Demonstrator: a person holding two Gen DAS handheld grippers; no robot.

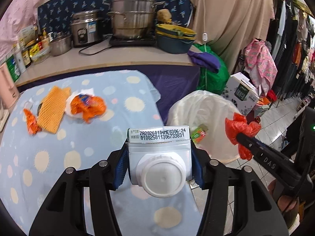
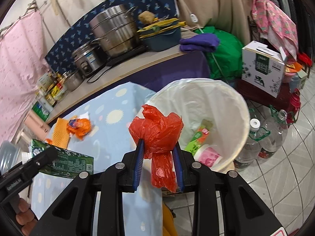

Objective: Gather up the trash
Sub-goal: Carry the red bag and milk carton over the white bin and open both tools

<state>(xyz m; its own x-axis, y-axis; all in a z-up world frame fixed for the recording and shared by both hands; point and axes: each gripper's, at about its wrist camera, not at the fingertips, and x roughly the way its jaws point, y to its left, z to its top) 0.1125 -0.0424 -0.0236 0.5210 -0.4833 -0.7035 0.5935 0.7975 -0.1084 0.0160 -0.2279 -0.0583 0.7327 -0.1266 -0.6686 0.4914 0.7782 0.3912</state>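
My left gripper (image 1: 159, 147) is shut on a milk carton (image 1: 159, 157), its white screw cap facing the camera, held above the near right part of the blue dotted tablecloth (image 1: 78, 141). In the right wrist view the same carton (image 2: 67, 160) shows its green side at the left. A crumpled red plastic bag (image 2: 157, 131) is clamped in my right gripper (image 2: 158, 142), just left of the white-lined trash bin (image 2: 244, 118), near its rim. Orange foam netting (image 1: 52, 110) and orange wrappers (image 1: 88, 105) lie on the cloth at the far left.
The bin (image 1: 196, 98) holds a green packet (image 2: 198, 135) and a pink wrapper (image 2: 208, 155). Behind the table, a counter (image 1: 118, 59) carries steel pots, a rice cooker and bottles. Large plastic bottles (image 2: 263, 137), a white box (image 2: 261, 70) and a green bag (image 2: 224, 55) stand around the bin.
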